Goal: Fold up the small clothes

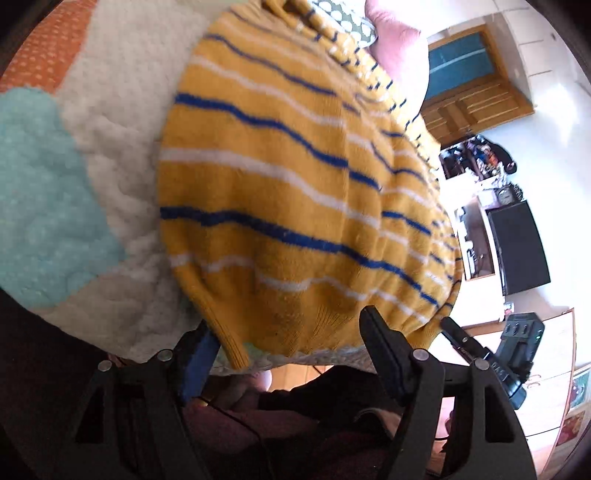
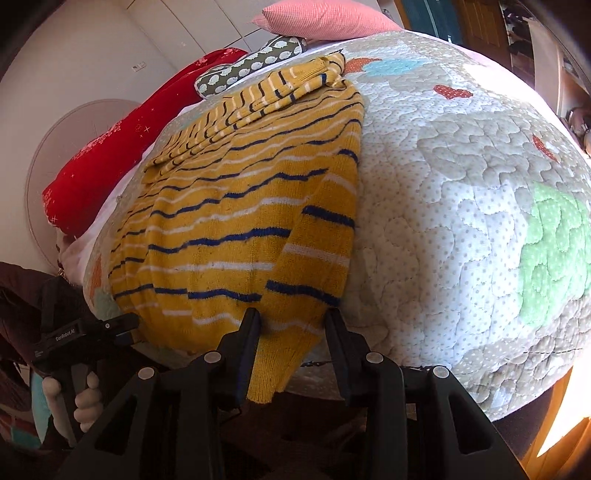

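Observation:
A yellow sweater (image 1: 280, 192) with blue and white stripes lies flat on a quilted bed cover (image 1: 122, 110). My left gripper (image 1: 286, 336) is at the sweater's near hem, its fingers wide apart on either side of the hem and not pinching it. In the right wrist view the sweater (image 2: 221, 229) has one sleeve (image 2: 321, 240) folded along its right side and the other folded across the far end. My right gripper (image 2: 293, 321) is open, with that sleeve's cuff (image 2: 273, 369) lying loose between its fingers and hanging over the bed's edge.
At the head of the bed are a pink pillow (image 2: 325, 18), a red pillow (image 2: 122, 147) and a dotted grey cushion (image 2: 251, 62). The quilt (image 2: 461, 184) spreads bare to the right. A hand (image 2: 85, 398) holds the left gripper's handle. A wooden door (image 1: 469, 74) and a dark screen (image 1: 517, 247) stand beyond the bed.

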Demonstrator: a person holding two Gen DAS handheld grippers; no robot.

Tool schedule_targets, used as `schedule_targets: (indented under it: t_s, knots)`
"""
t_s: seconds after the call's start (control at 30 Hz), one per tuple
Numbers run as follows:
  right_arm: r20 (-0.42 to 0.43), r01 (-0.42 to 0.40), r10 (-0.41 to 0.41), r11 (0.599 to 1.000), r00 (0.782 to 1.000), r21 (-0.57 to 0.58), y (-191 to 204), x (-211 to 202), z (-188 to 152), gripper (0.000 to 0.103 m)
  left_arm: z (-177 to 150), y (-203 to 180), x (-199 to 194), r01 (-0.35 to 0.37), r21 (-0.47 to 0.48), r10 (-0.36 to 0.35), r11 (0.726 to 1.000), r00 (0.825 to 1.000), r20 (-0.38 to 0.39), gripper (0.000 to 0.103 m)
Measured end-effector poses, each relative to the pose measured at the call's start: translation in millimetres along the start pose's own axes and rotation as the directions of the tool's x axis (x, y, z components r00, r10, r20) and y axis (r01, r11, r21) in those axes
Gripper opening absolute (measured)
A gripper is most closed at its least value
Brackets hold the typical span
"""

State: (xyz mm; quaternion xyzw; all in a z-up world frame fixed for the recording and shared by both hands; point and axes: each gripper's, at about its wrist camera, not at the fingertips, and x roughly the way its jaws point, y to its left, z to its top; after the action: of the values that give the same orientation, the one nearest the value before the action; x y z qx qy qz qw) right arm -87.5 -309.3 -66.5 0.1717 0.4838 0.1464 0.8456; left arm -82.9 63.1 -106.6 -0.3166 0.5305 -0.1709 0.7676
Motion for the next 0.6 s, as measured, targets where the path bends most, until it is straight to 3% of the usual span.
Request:
schedule_targets:
  t_s: [0.03,0.13,0.27,0.43,0.6]
  knots:
    - [-0.003,-0.001,0.001,1.0,1.0,-0.006,2,1,0,0.047,-1,2,-6,0.002,-0.008,-0.002,1.0,1.0,0.022,0.073]
    - [-0.008,0.005,-0.005,1.0,1.0,-0.011,3,2,-1,0.048,-1,8,-29,0.001,-0.031,0.002,1.0,0.996,0.095,0.073]
    - [-0.009,0.005,-0.005,1.0,1.0,0.018,-1,3,-1,0.048,6,6,-53,-0.092,-0.009,0.092,0.996,0.982,0.167,0.073]
    - [-0.015,-0.021,0.022,0.998,1.0,0.053,-7,6,0,0.048,28,3,-37,-0.099,0.059,0.093,0.993,0.991,0.093,0.073]
    - [-0.022,-0.015,0.016,1.0,1.0,0.026,0,9,2,0.055,34,-8,-7,-0.136,0.13,0.132,0.982,0.99,0.044,0.073]
